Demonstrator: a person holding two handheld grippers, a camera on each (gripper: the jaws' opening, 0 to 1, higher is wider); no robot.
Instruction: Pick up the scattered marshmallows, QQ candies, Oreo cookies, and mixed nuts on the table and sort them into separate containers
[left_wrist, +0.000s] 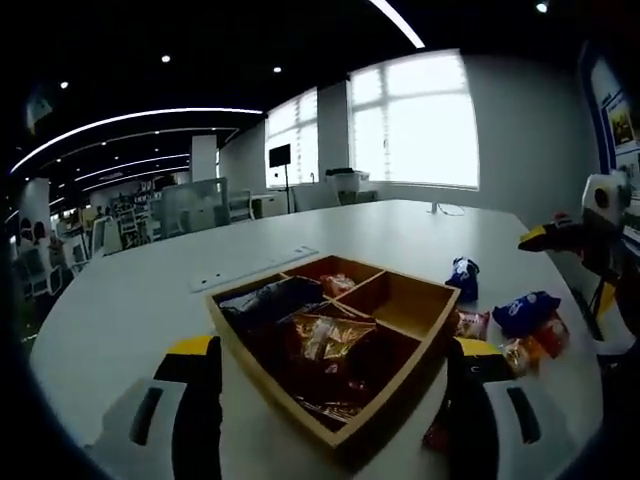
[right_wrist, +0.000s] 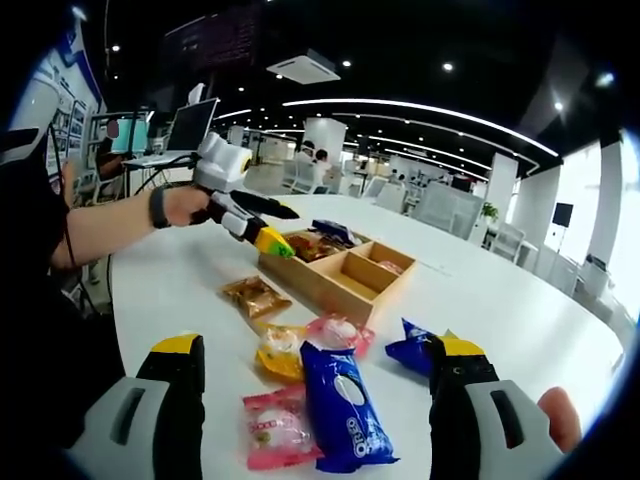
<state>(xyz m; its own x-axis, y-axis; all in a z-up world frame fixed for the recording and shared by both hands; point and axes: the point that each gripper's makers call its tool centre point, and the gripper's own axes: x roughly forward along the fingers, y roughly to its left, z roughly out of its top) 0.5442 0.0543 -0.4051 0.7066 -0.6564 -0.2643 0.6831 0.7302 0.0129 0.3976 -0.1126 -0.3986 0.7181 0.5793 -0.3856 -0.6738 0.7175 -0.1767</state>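
Right gripper has its jaws spread wide, nothing between them. The Oreo pack lies directly between the jaws, nearest thing to it, long axis running roughly along the gripper's forward line, slightly slanted. The pink pack sits touching the Oreo pack's left edge. Just beyond the Oreo pack: yellow pack, and a pink-red pack. A blue pack lies right of the Oreo pack, close to the right jaw. The brown nut pack is farther on, between the loose pile and the box. All these lie on the white table, on the near side of the box.

Left gripper is also open and empty, hovering over the box, which already holds packs in its near compartments; one far compartment looks empty. In the right gripper view the left gripper sits at the box's far-left corner, held by a hand.

Judgement: right gripper is nearer the loose packs; the Oreo pack is straight ahead, so closing across its short width looks like the natural grab.
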